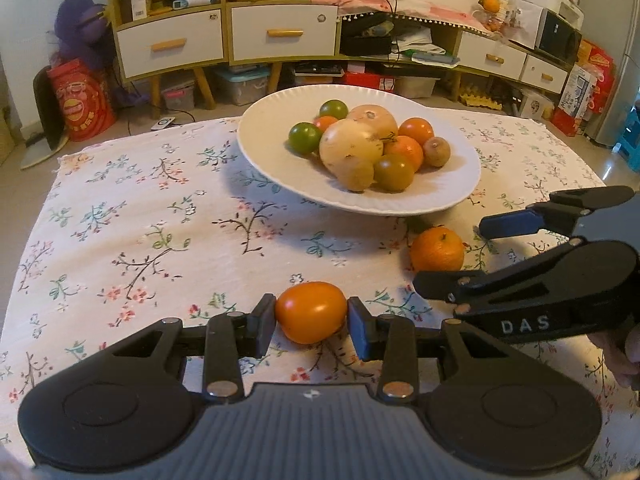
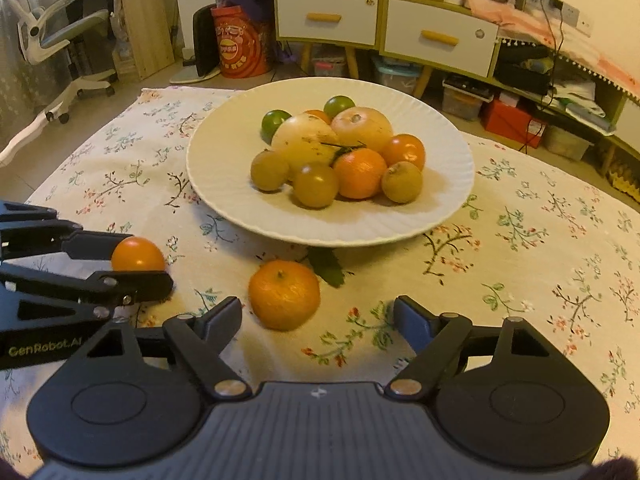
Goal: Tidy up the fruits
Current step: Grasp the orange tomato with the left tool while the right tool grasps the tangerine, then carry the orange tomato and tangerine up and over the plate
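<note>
Right wrist view: mandarin point(image 2: 284, 294) near plate rim point(image 2: 328, 236), open cloth point(image 2: 520, 264) rightward.

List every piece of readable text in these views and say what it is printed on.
"DAS": white letters on the right gripper body.
"GenRobot.AI": on the left gripper body.
Red bag print and shelf box labels: too blurred to read.

Both wrist views look steeply down, close over the tablecloth point(image 1: 120, 220), sharing the plate point(image 2: 224, 184).
</note>
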The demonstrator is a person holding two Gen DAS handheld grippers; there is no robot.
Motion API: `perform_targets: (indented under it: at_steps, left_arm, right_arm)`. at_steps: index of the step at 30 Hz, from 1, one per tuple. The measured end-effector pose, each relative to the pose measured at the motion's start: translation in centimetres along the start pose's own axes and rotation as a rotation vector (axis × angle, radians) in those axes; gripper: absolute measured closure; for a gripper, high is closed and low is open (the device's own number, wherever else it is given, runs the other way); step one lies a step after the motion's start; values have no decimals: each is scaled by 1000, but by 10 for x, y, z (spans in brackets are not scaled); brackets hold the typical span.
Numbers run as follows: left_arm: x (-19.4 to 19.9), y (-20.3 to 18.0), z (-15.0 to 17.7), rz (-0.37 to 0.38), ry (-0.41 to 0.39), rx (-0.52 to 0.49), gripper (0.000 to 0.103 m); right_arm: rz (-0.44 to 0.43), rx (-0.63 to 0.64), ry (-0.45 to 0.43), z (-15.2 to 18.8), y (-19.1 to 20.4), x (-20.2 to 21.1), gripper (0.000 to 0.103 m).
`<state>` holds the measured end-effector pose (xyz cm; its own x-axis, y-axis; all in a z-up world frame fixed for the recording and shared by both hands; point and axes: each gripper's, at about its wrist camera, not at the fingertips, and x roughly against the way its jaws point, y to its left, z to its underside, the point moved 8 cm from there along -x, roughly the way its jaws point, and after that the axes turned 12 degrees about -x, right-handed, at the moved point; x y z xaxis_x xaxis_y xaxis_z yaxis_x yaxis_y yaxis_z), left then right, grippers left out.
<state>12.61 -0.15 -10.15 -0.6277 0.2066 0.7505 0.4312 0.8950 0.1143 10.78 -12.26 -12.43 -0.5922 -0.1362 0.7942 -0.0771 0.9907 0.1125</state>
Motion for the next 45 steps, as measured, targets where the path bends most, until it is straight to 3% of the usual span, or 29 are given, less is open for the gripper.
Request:
perform_targets:
  at_steps: [5, 9, 18, 45]
  left_arm:
    - [1, 3, 2, -2, 3, 2, 88]
    - [1, 4, 2, -2, 5, 3, 88]
    - [1, 4, 3, -1, 5, 1, 88]
    - [20, 5, -9, 45, -40, 46, 88]
  right_arm:
    - [8, 3, -4, -3, 5, -2, 33]
    - [3, 10, 5, -2, 7, -3, 50]
    - [-27, 25, 26, 0, 11, 1, 69]
    - [-81, 8, 41, -5, 5, 29, 69]
